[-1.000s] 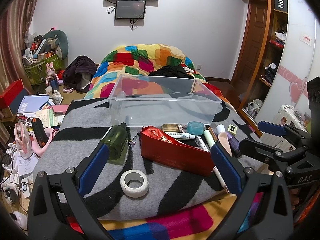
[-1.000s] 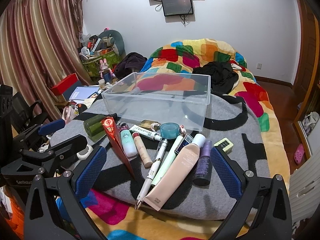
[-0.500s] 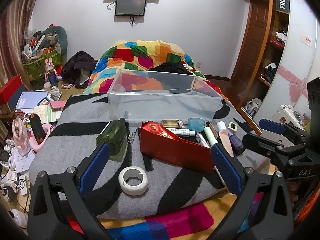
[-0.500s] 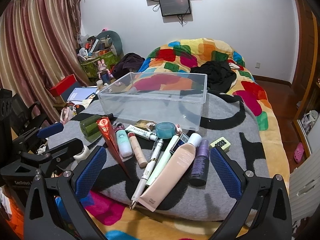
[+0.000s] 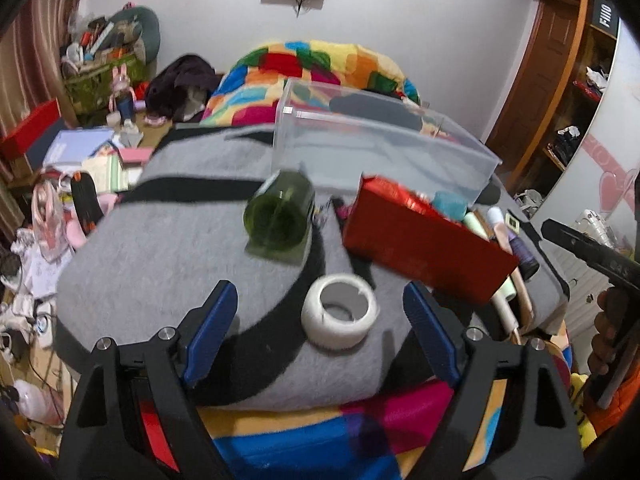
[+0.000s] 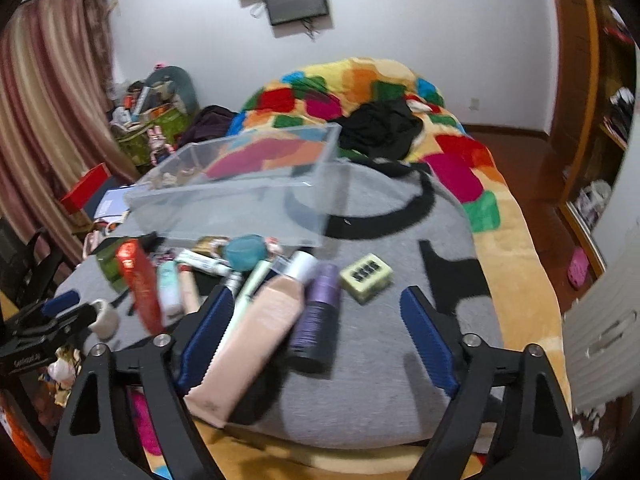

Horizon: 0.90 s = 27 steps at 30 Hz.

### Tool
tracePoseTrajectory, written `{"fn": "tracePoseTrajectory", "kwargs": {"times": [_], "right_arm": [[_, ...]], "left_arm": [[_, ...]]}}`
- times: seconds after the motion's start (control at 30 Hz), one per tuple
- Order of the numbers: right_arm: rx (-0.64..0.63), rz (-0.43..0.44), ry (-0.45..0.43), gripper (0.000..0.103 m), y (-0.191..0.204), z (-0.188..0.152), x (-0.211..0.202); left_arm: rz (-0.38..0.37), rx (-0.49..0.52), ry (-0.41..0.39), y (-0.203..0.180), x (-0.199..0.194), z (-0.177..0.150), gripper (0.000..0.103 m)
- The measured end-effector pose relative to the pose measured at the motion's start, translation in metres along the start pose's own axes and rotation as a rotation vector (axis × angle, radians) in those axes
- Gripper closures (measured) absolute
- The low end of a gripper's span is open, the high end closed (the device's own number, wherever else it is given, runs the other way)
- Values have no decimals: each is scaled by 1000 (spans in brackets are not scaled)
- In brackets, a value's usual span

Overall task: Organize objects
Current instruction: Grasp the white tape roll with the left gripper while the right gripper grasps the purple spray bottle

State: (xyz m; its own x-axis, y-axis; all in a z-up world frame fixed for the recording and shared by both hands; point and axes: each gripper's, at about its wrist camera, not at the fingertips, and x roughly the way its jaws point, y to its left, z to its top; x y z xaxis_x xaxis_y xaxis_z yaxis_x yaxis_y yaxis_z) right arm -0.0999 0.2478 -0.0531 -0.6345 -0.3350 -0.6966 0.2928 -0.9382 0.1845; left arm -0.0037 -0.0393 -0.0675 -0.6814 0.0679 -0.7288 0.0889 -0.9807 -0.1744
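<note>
A white tape roll (image 5: 340,322) lies on the grey-and-black blanket (image 5: 168,264), between the blue pads of my left gripper (image 5: 318,290). Its jaws are closing, and gaps still show on both sides of the roll. Beyond it lie a green bottle (image 5: 280,216) and a red box (image 5: 424,248), in front of the clear plastic bin (image 5: 380,152). My right gripper (image 6: 316,294) hangs over a peach tube (image 6: 260,332) and a purple bottle (image 6: 316,320). Its jaws are also closing and grip nothing. A pale green case (image 6: 366,276) lies just past them.
More tubes, a pen and a teal lid (image 6: 244,250) crowd the space in front of the bin (image 6: 240,184). A black garment (image 6: 376,128) lies on the colourful quilt behind it. Clutter covers the floor at left, and the blanket's front edge drops off just below the fingers.
Both grippers have dropped and moved forward over the blanket, and their jaws have narrowed. The tape roll now sits between the left fingers, and the peach tube and purple bottle between the right.
</note>
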Motion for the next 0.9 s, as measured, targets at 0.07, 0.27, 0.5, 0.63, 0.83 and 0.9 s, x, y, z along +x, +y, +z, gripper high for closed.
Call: {"fn": "tracePoseTrajectory", "kwargs": {"times": [0.07,0.27,0.5,0.63,0.83,0.9], "right_arm": [[17,-4,27,30,-5,-1,9],[16,3,91,48,-6,-6,30],[3,12,128,79,-7,-11,40],[-26,2,105,79,-3,-12,32],[-40,18,59,79,2,-7,12],[-44,26,38,79,5,-2,5]], "left_arm": [[-1,-2,12,0,3,-3,17],[20,23,25,-8,14,-6,34],[6,33,19,-10,18,-4,63],[-14,29,15,-9,14,-2,64],[-31,4,-20,-2,-1,11,64],[-31,7,-42,-1,-6,20,64]]}}
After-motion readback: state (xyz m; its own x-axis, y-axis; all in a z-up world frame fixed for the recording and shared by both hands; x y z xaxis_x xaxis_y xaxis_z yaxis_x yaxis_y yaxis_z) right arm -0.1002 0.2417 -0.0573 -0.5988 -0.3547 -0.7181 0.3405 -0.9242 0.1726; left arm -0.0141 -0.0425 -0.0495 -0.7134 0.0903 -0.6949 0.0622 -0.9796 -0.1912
